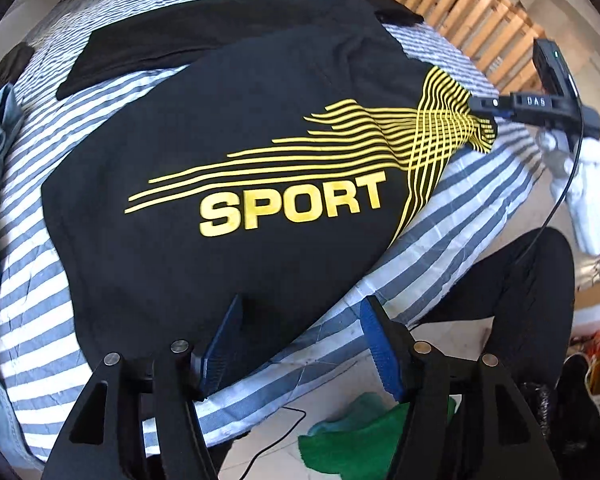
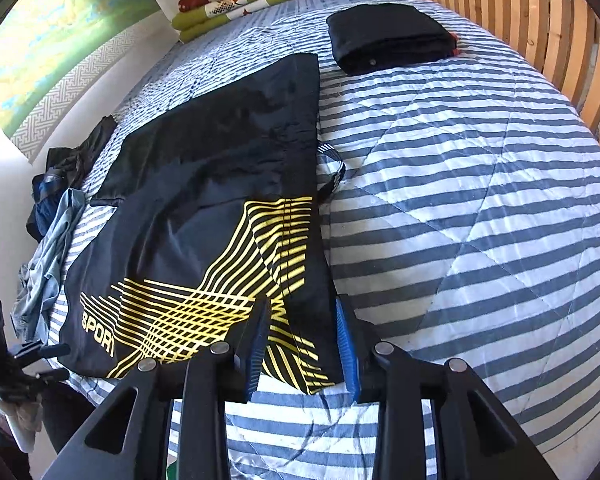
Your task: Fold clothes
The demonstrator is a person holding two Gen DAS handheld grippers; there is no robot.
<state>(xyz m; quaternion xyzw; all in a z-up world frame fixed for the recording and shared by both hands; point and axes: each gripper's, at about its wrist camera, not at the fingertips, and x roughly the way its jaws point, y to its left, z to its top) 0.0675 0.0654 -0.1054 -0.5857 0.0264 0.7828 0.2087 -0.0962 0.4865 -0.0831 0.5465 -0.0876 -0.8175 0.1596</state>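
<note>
My left tool [image 1: 300,332] hangs open over the near hem of the black SPORT shorts [image 1: 220,168], gripping nothing. My right tool [image 2: 304,336] straddles the printed corner with its jaws partly apart; I judge the pads are not pinching the cloth. The shorts lie flat on the striped bed [image 2: 480,200], near its edge, with a folded black garment [image 2: 388,36] well apart. If I close too shallow, I could catch the quilt too, or the slick fabric could slide off the edge.
</note>
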